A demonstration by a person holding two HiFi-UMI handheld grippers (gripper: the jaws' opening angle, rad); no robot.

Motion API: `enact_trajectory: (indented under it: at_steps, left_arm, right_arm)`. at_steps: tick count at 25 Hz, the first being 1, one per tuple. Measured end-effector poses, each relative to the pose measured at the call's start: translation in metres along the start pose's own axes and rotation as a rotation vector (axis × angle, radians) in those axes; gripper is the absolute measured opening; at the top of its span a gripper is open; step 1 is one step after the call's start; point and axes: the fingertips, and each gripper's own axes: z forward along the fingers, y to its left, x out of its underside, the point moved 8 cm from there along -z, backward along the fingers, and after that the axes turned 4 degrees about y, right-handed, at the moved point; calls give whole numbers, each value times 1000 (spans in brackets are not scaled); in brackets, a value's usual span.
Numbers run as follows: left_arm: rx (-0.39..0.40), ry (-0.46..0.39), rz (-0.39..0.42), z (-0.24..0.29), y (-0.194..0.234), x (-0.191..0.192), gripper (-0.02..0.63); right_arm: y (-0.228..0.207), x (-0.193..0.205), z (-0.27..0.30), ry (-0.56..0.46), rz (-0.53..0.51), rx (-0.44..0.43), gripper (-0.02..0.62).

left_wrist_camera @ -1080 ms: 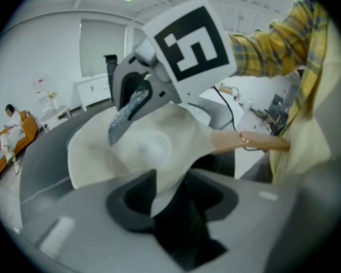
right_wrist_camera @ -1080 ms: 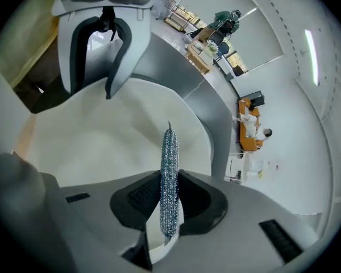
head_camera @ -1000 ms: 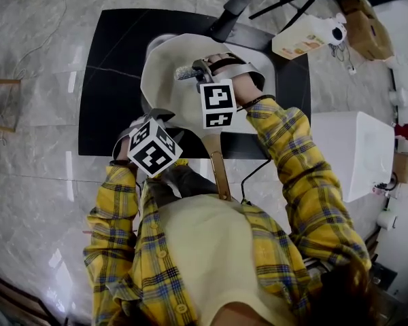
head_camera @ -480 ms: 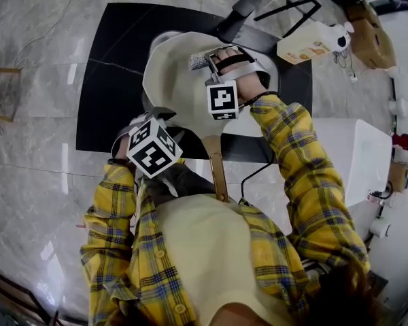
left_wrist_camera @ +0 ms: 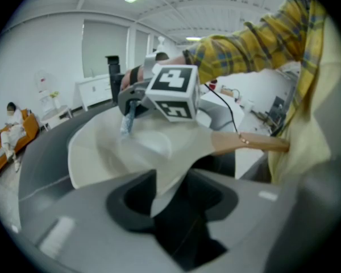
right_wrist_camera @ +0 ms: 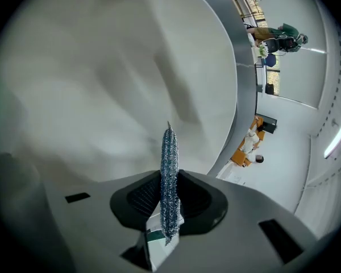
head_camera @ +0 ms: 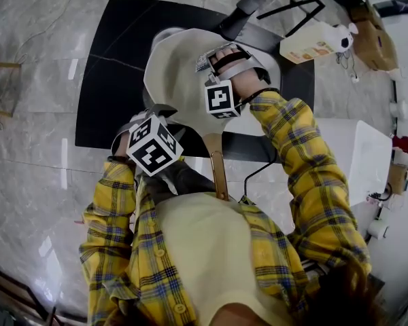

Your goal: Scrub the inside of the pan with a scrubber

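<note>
A cream pan (head_camera: 173, 73) with a wooden handle (head_camera: 217, 172) lies on the black table (head_camera: 112, 60), its handle pointing toward me. My left gripper (head_camera: 158, 114) is shut on the pan's near-left rim; in the left gripper view the rim (left_wrist_camera: 159, 181) runs between its jaws. My right gripper (head_camera: 208, 58) reaches into the pan's far side and is shut on a silvery mesh scrubber (right_wrist_camera: 169, 169). The scrubber's tip rests against the pan's inner wall (right_wrist_camera: 102, 84). The left gripper view also shows the right gripper (left_wrist_camera: 131, 104) and the scrubber (left_wrist_camera: 127, 124) above the pan's floor (left_wrist_camera: 108, 152).
A cream spray bottle (head_camera: 313, 45) lies at the table's far right corner. A black chair base (head_camera: 241, 9) stands beyond the table. A white box-like unit (head_camera: 357, 155) stands on the floor to my right, with a black cable (head_camera: 255, 175) beside it.
My right gripper has slid the scrubber across the pan's inside, toward the far right. The left gripper has stayed clamped on the rim.
</note>
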Motion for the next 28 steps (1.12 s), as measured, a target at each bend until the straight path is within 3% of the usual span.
enact_trajectory:
  at_steps: [8, 28]
  left_arm:
    - [-1, -7, -3, -1, -1, 0, 178]
    - [7, -11, -6, 0, 1, 0, 178]
  right_arm:
    - [6, -6, -2, -3, -60, -183, 81]
    - [25, -2, -38, -10, -111, -510, 81]
